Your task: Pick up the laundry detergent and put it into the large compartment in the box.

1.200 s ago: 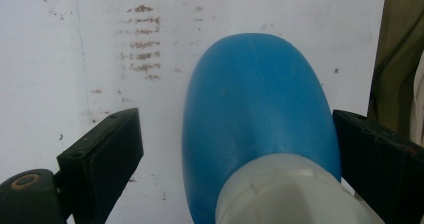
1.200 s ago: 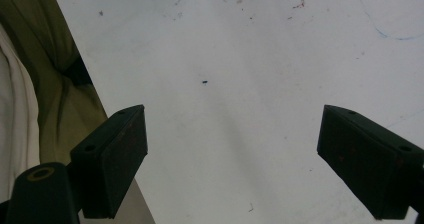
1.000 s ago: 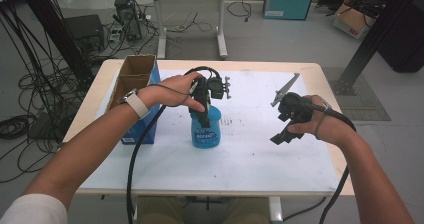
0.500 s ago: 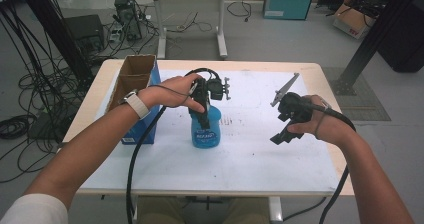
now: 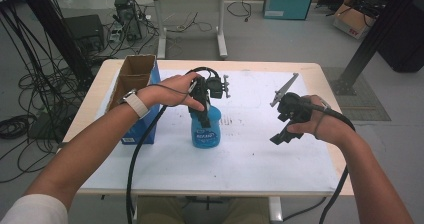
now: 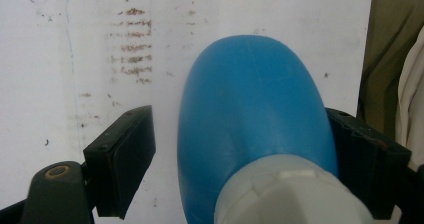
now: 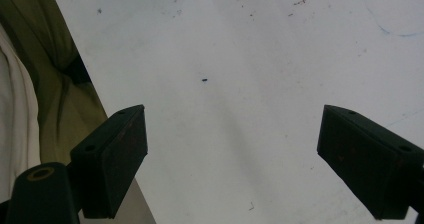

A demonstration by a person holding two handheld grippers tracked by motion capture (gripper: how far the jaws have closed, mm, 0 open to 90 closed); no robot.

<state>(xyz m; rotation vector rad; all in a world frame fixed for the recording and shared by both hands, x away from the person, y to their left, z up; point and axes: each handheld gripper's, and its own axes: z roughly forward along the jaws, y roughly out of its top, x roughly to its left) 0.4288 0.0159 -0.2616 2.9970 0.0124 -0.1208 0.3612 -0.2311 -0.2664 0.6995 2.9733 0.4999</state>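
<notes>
At centre frame, our left gripper [image 5: 202, 115] straddled the blue bottle [image 5: 205, 128] – jaws just reopening, left pad clear, unclamped – squeeze needed next; right gripper [image 5: 286, 126] idled, released.

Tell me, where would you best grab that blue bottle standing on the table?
Probably at the neck, from straight above. The blue bottle stands upright, and its body swells wide below the pale cap, so the narrow top suits the jaws best. The left gripper already straddles it there; one pad stands clear of the bottle, with a gap between them.
</notes>
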